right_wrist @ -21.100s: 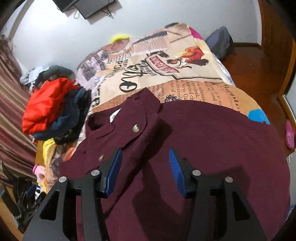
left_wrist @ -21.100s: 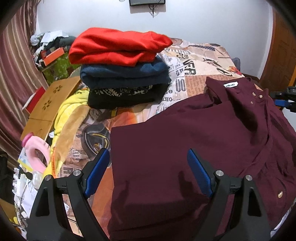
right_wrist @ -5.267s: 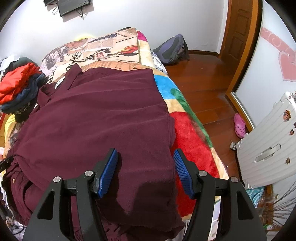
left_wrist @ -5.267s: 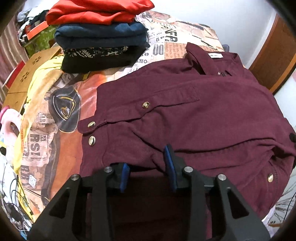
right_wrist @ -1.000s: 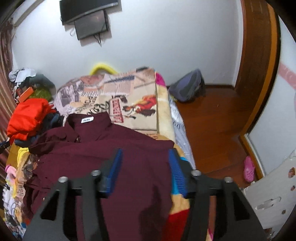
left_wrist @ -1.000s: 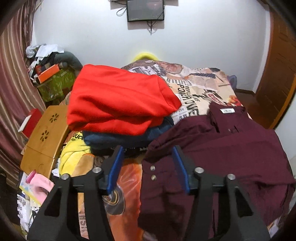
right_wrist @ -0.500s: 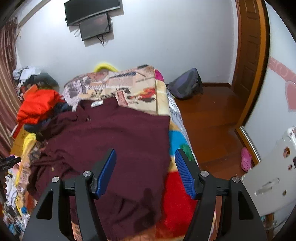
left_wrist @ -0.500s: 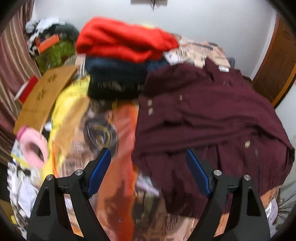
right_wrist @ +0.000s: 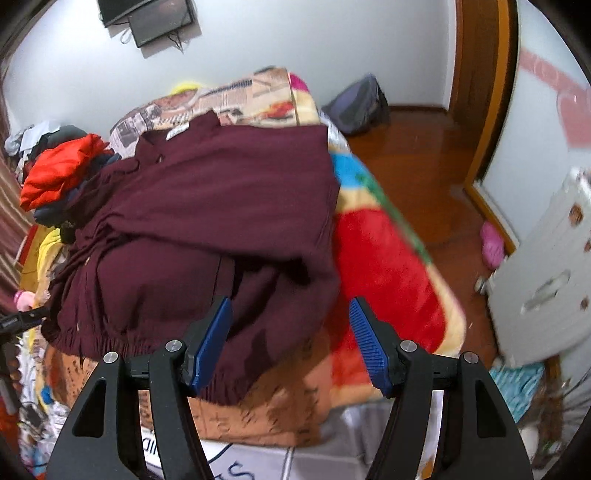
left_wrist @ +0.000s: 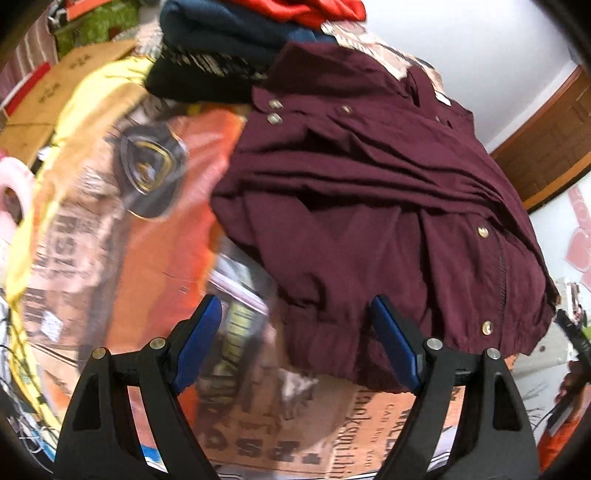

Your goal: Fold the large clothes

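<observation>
- The maroon jacket lies rumpled on the bed, bunched into uneven layers with its collar and white label toward the far end and its elastic hem toward the near edge.
- Brass snaps show along the jacket's placket (two near the far left corner of the garment, two more by the hem on the right).
- The left gripper hovers over the jacket's near hem with its blue-padded jaws spread wide, holding nothing; the right pad sits above the hem, the left pad above the printed bedspread.
- The right gripper also stands wide apart and empty, above the jacket's near right corner, where the cloth hangs close to the bed's near edge.
- A stack of folded clothes sits at the far left side of the bed, just beside the jacket's shoulder: red on top, navy under it, a dark patterned piece lowest.
- In the right wrist view the same stack appears at the left, and a dark backpack rests on the wooden floor beyond the bed's far corner.
- A wall-mounted screen hangs above the head of the bed.
</observation>
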`<state>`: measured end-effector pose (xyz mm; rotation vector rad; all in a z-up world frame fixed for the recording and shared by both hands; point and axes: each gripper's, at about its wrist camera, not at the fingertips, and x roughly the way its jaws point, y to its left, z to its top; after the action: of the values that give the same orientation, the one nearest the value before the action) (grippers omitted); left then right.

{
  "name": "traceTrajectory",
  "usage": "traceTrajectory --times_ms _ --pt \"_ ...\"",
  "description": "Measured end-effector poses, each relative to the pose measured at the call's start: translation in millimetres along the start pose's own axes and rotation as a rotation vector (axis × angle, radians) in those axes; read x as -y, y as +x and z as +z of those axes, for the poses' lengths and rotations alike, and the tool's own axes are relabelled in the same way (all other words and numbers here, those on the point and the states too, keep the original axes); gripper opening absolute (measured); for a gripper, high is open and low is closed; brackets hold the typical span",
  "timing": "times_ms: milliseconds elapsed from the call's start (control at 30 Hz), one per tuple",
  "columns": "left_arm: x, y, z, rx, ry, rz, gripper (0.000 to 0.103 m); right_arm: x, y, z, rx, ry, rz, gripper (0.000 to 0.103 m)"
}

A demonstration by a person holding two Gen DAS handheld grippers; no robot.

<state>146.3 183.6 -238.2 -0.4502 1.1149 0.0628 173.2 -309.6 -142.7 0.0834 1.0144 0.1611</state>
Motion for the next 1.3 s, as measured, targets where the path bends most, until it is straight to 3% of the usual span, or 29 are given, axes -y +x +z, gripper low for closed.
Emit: traceTrajectory --times_ms 133,267,333,400,467,533,567,600,733,1033,1167,1300 --pt "9 19 -7 -0.049 0.004 -0.022 0.082 2 16 -11 -0.061 0.068 0.074 0.062" --pt "15 30 -12 -0.063 -0.002 -0.041 0.081 -5 24 -15 -0.067 0.097 0.135 0.062" --pt "16 30 -12 -0.059 -0.007 -0.065 0.070 -7 27 -15 -0.068 0.113 0.164 0.062" --pt "18 28 -11 -0.050 -0.005 -0.070 0.067 -10 32 -15 -0.081 0.118 0.205 0.060" --pt "21 23 -11 -0.028 0.011 -0.056 0.057 -13 37 -17 -0.093 0.107 0.207 0.050" --pt "21 18 -8 -0.017 0.021 -0.049 0.038 -14 37 -15 -0.081 0.096 0.212 0.035" --pt "20 15 -7 -0.011 0.024 -0.055 0.035 -15 33 -13 -0.066 0.091 0.214 0.031" --pt "20 12 -5 -0.002 0.026 -0.064 0.030 -15 30 -10 -0.049 0.088 0.223 0.019" --pt "23 -11 2 0.057 0.027 -0.091 0.020 -18 6 5 0.039 0.061 0.261 0.010" --pt "54 -96 46 0.302 0.062 -0.217 0.015 -25 -50 56 0.248 0.014 0.314 0.009" --pt "68 -122 76 0.384 0.097 -0.266 0.015 -26 -56 93 0.321 0.004 0.314 0.009" --pt "89 -126 109 0.449 0.137 -0.243 0.015 -26 -44 126 0.359 0.003 0.305 0.009"
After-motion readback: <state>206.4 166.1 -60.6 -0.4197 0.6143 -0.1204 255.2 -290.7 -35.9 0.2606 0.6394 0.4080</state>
